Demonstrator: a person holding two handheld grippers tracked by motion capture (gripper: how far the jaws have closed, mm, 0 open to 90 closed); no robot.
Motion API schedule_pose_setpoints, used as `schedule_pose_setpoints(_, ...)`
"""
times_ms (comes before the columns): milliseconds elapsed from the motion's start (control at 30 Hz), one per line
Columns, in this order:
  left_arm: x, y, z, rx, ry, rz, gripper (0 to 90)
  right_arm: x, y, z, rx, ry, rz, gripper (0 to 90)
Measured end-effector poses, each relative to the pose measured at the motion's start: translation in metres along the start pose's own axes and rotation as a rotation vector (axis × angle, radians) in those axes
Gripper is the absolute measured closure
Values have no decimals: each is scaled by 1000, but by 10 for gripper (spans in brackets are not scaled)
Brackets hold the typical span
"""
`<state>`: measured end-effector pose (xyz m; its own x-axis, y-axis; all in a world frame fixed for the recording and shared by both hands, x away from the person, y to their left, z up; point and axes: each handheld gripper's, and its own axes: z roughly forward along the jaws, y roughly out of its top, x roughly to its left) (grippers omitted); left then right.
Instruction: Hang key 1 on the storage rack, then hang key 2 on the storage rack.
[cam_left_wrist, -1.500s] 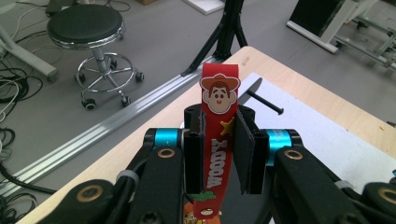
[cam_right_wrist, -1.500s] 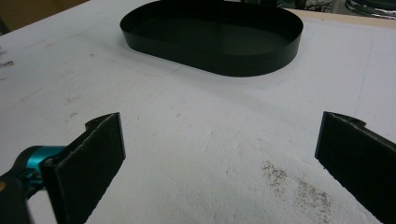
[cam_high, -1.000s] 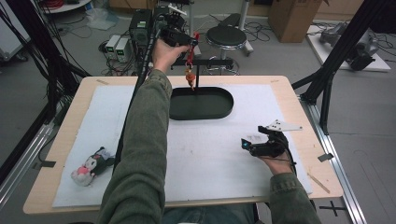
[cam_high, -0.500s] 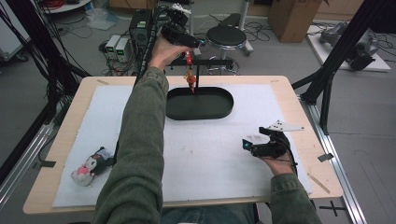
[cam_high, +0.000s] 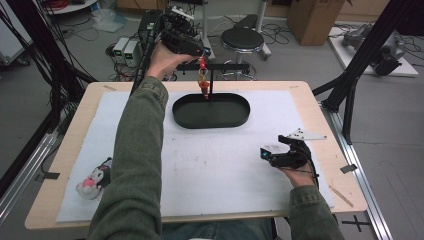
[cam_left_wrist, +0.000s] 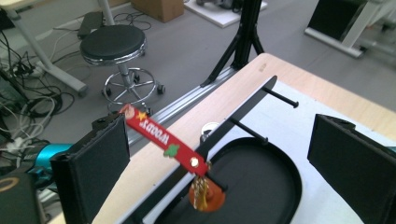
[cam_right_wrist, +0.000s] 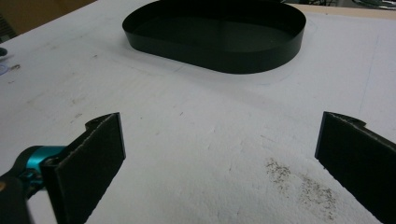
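with its jaws spread wide, the left gripper (cam_left_wrist: 219, 154) should back straight off the red keychain (cam_left_wrist: 161, 140) hanging on a peg above the black tray (cam_high: 210, 123), avoiding a snag, while the right gripper (cam_high: 274, 156) rests open near the tray.

A red keychain strap (cam_left_wrist: 161, 136) printed with white lettering, a star and a green charm is seen stretched slantwise, its upper end lying against one pad of the left tongs (cam_left_wrist: 224, 154), whose jaws are spread wide. Its riveted lower end is hung on a peg of the black rack (cam_left_wrist: 243, 116), with an orange pendant (cam_left_wrist: 204, 197) and gold chain dangling over the black oval tray (cam_high: 210, 122).
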<state>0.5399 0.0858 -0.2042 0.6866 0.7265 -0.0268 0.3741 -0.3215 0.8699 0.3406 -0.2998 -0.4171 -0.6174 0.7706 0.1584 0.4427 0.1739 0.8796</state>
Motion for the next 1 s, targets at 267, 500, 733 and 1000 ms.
schedule_pose_setpoints(267,4,-29,-16,39,14,-23,65,1,0,1,-4,4,1,8)
schedule_pose_setpoints(500,-1,-47,-26,64,3,-6,67,1,1,1,0,5,-1,8)
schedule_pose_setpoints(733,3,-66,-43,82,13,-9,68,1,1,1,-4,0,-4,8)
schedule_pose_setpoints(1000,1,-86,-63,71,-24,-6,68,2,1,-1,-7,-4,-14,8)
